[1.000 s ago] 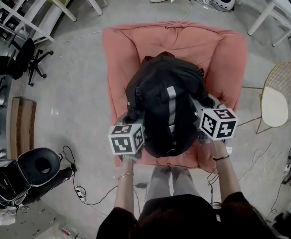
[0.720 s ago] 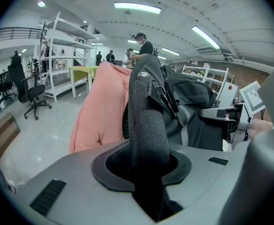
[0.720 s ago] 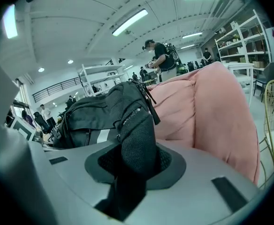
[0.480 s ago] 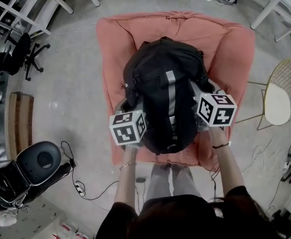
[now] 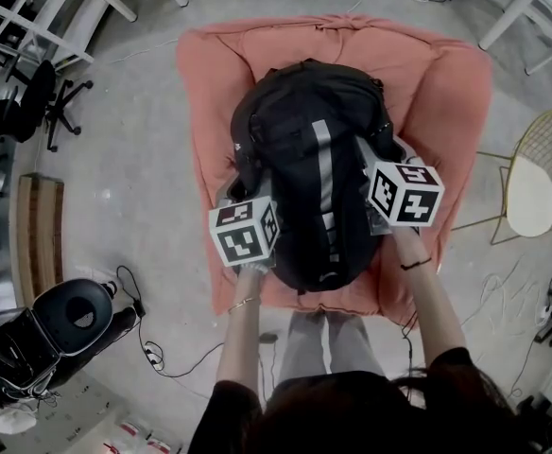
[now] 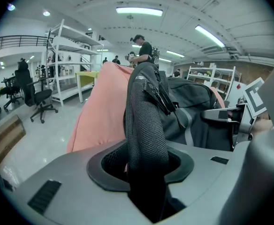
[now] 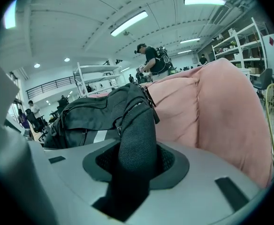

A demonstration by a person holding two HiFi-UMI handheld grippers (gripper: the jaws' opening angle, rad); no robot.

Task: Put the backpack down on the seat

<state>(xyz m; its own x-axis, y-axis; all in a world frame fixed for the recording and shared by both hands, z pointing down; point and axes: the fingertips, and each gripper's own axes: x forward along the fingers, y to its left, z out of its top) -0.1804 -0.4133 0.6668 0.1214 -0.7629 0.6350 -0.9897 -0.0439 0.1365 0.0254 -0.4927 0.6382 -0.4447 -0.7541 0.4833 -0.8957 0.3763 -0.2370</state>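
A black backpack [image 5: 314, 159] with a grey stripe lies on the pink cushioned seat [image 5: 446, 93], top end toward the backrest. My left gripper [image 5: 239, 195] is at its left side, and a mesh shoulder strap [image 6: 144, 125] runs down between its jaws. My right gripper [image 5: 378, 166] is at the bag's right side, with the other strap [image 7: 137, 125] between its jaws. Both pairs of jaws are opening, with dark room showing beside each strap. The bag's weight rests on the cushion.
A gold wire chair [image 5: 536, 183] stands right of the seat. A black round-topped machine [image 5: 63, 324] and cables lie on the floor at lower left. Office chairs [image 5: 54, 112] and white shelving [image 6: 73, 64] are at the left. A person [image 7: 153, 60] stands beyond the seat.
The backpack has settled a little farther onto the seat, and both grippers have followed it forward. Their jaws stand slightly wider round the straps.
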